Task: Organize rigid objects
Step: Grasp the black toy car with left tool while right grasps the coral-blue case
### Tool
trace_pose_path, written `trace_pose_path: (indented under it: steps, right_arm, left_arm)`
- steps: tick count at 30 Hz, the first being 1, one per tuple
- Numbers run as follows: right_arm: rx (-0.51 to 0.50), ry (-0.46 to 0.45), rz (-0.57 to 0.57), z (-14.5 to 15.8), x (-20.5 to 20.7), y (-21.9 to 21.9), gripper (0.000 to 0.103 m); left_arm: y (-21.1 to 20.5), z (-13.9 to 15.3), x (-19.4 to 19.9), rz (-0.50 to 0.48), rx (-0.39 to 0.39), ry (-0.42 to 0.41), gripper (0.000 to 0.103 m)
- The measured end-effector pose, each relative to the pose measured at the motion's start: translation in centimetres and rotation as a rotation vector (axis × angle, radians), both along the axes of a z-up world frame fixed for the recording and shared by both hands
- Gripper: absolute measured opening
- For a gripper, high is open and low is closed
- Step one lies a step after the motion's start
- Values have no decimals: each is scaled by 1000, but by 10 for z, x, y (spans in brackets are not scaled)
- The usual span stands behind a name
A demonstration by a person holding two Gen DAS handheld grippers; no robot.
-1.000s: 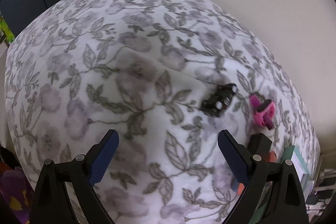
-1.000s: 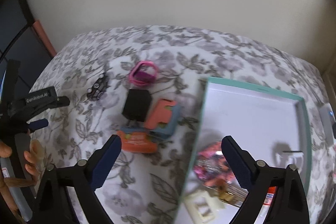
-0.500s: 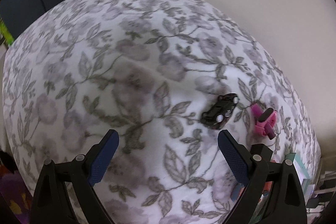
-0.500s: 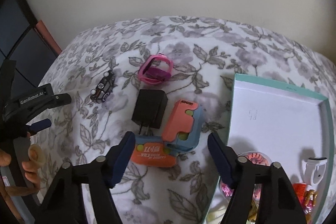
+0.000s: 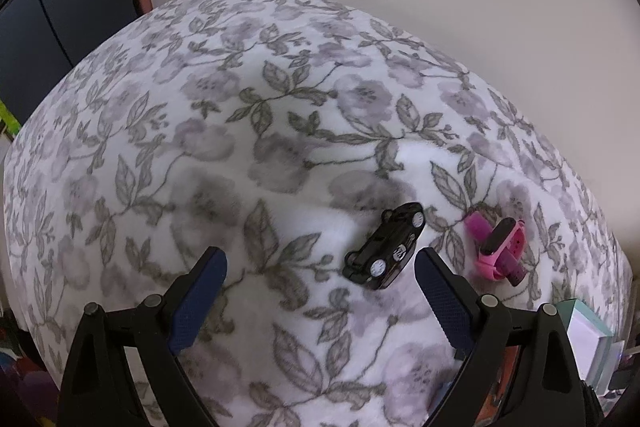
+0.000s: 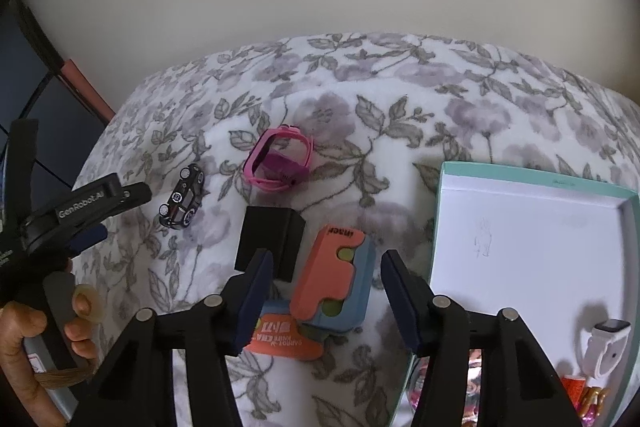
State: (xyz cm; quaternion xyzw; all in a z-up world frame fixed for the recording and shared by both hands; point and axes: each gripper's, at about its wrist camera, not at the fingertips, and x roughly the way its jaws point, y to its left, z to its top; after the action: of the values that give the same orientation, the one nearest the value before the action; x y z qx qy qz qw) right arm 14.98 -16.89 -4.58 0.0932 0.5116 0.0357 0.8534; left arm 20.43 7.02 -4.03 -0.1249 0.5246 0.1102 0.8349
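A black toy car [image 5: 386,246] lies on the floral blanket, also in the right wrist view [image 6: 182,197]. A pink watch [image 5: 500,247] lies right of it and shows in the right wrist view [image 6: 280,163]. My left gripper [image 5: 320,291] is open and empty, the car just ahead of its right finger. My right gripper [image 6: 326,287] is open, its fingers either side of an orange-and-blue case [image 6: 334,281]. A black charger block [image 6: 269,242] and an orange packet [image 6: 282,339] lie beside the case.
A teal-rimmed white box [image 6: 536,183] stands at the right, holding a white watch [image 6: 606,345] and small bright items [image 6: 588,393]. The box corner shows in the left wrist view [image 5: 588,339]. A cream wall runs behind the bed. The left gripper [image 6: 76,211] is seen at left.
My left gripper has come closer to the toy car. My right gripper has moved left and down from the box to the orange-and-blue case, its jaws narrower than a second ago.
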Motion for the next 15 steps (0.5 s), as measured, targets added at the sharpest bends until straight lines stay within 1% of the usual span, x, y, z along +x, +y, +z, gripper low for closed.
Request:
trace_pose_path:
  steps: [5, 9, 15]
  right_arm:
    - [-4, 20, 13, -6, 3, 2, 55]
    - [-10, 53, 16, -16, 5, 4, 53]
    - [-24, 101, 6, -33, 5, 5, 51]
  left_arm:
    - [-15, -7, 11, -39, 19, -2, 95]
    - [-22, -20, 17, -56, 36, 10, 95]
    - [-26, -30, 19, -89, 37, -32, 95]
